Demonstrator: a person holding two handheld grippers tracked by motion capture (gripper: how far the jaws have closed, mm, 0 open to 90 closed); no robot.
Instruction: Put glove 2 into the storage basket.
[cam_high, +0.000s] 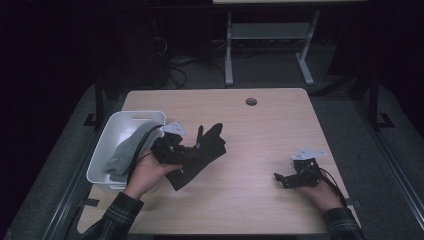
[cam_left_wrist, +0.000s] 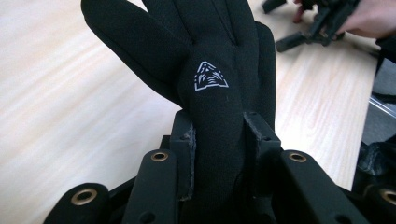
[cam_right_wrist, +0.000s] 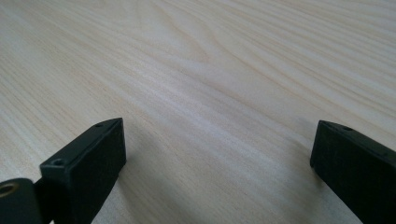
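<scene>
A black glove (cam_left_wrist: 219, 70) with a small white triangular logo (cam_left_wrist: 211, 77) on its back is pinched between the two jaws of the left gripper (cam_left_wrist: 218, 154). In the left gripper view the jaws press on the lower part of the glove from both sides, and the fingers of the glove spread out above them. In the high view the glove (cam_high: 202, 152) lies on the left half of the wooden table (cam_high: 260, 135), just to the right of the left gripper (cam_high: 172, 147), and its fingers point away from the person.

A white plastic bin (cam_high: 112, 135) stands at the left edge of the table, just beside the left hand (cam_high: 145, 172). Inside it lies a grey piece of fabric (cam_high: 125, 152); I cannot tell what kind it is.

The right gripper (cam_high: 286, 179) is near the front right corner of the table, well apart from the glove, held by the right hand (cam_high: 320, 194). In the right gripper view its jaws are spread wide, with bare table wood between them. A round hole (cam_high: 251, 101) is in the table near its far edge.
</scene>
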